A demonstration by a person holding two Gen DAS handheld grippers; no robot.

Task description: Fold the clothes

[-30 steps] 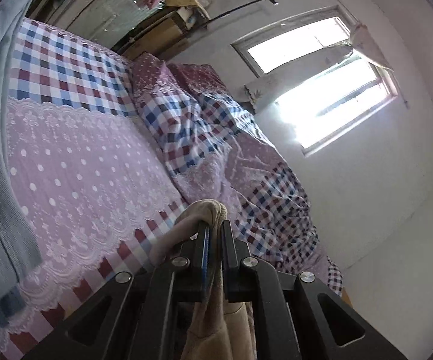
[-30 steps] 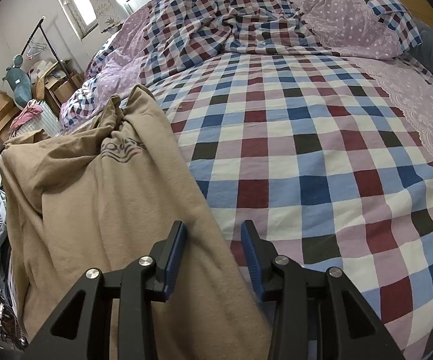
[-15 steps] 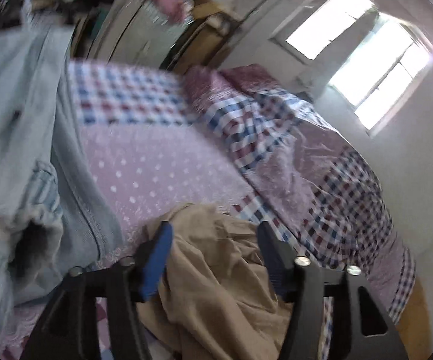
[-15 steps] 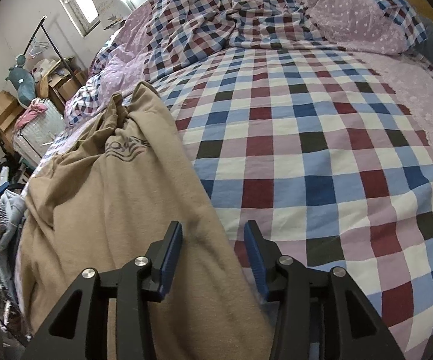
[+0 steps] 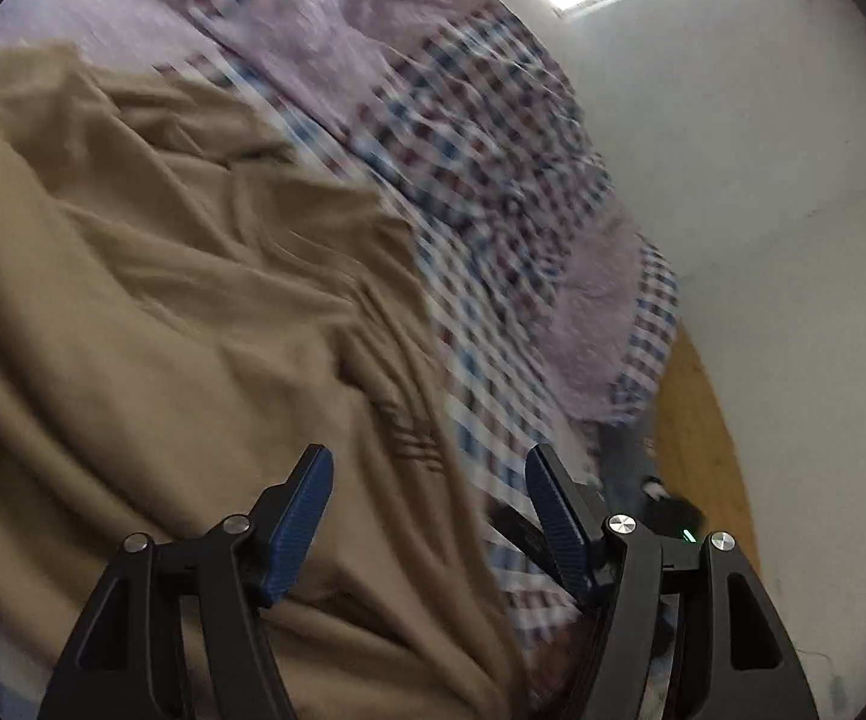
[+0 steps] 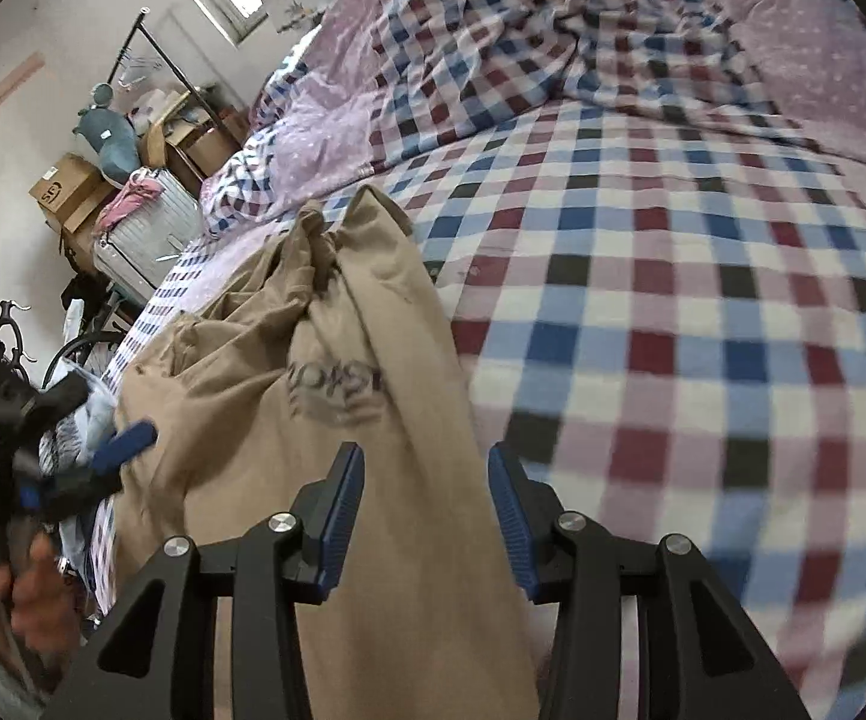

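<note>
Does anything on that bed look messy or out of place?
Yes. The tan garment lies crumpled in loose folds on the checked sheet, not flat. The quilt behind is heaped and rumpled too. Both grippers, left and right, are open, holding nothing.

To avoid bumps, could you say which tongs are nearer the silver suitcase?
Left: left tongs hang past the bed edge, toward the silver suitcase; right tongs sit farther in, over the tan garment.
</note>
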